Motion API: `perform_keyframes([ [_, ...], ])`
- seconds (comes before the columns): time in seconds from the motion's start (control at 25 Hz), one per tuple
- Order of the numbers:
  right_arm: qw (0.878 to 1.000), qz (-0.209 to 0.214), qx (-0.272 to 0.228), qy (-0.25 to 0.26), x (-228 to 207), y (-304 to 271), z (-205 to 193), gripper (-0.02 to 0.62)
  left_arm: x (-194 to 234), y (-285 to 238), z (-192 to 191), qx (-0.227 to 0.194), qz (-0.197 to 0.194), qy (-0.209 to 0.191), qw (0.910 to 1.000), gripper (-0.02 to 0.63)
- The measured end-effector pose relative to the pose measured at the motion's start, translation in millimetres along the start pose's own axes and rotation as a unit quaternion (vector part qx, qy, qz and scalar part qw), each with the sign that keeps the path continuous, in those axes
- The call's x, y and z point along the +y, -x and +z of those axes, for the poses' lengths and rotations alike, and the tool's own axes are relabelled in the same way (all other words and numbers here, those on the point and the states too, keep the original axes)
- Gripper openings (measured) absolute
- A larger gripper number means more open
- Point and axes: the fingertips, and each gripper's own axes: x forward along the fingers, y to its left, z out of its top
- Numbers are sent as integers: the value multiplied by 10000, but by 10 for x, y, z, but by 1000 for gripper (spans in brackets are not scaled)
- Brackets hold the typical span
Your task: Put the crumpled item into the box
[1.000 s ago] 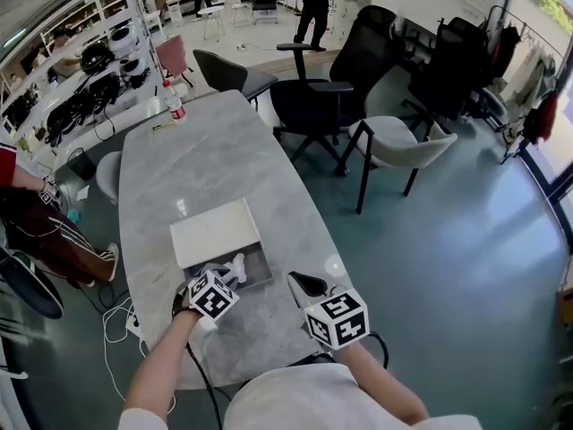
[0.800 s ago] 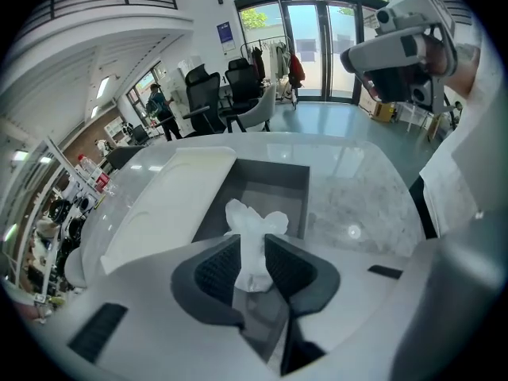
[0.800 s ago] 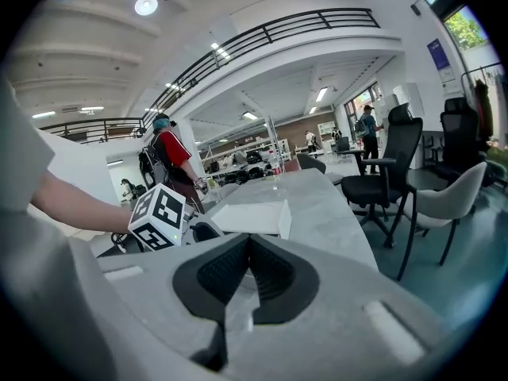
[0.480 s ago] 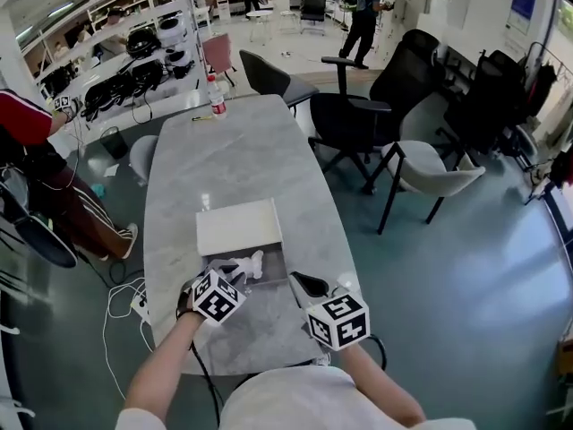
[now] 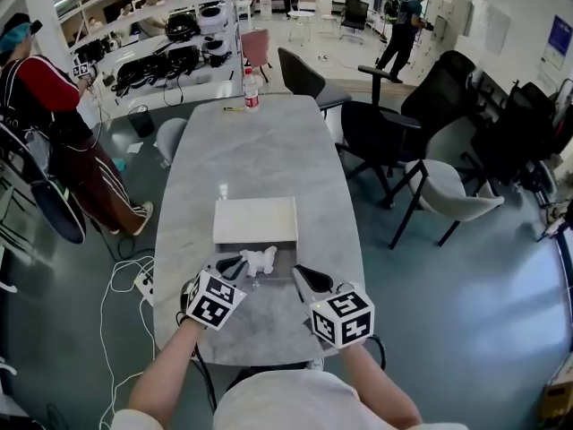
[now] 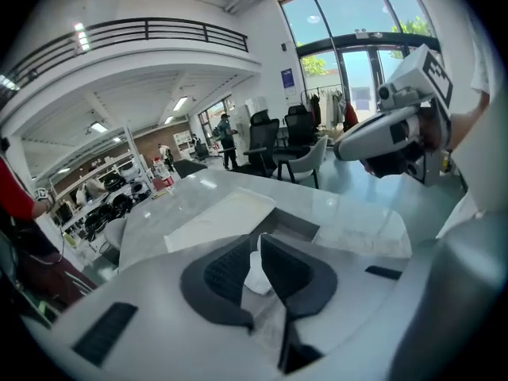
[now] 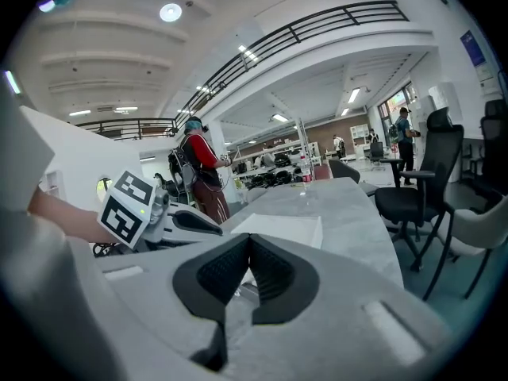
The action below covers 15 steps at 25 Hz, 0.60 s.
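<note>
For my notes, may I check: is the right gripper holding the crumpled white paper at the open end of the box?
Not quite: it is the left gripper holding the crumpled white paper at the open end of the box. The left gripper view shows its jaws shut on it.

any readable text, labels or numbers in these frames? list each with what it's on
No text can be read here.
Bottle label: red, too small to read.
Wall poster: too blurred to read.
Left gripper and right gripper: black-and-white square markers only, no letters or digits.
Box lid and crumpled paper: no print visible.
</note>
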Motion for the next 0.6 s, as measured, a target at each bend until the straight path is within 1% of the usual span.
perform_keyframes([
  [0.16, 9999, 142, -30, 85, 26, 1, 51, 5, 20, 151, 60, -341, 245, 503, 9979, 37],
  [0.28, 9997, 223, -62, 123, 46, 12, 89, 5, -7, 246, 90, -596, 354, 893, 9936, 31],
  [0.44, 9992, 330, -81, 189, 57, 22, 116, 5, -46, 375, 168, -993, 565, 1343, 9843, 25],
  [0.6, 9985, 454, -129, 264, 71, -10, 166, 5, -57, 461, 246, -1302, 757, 1658, 9746, 20],
])
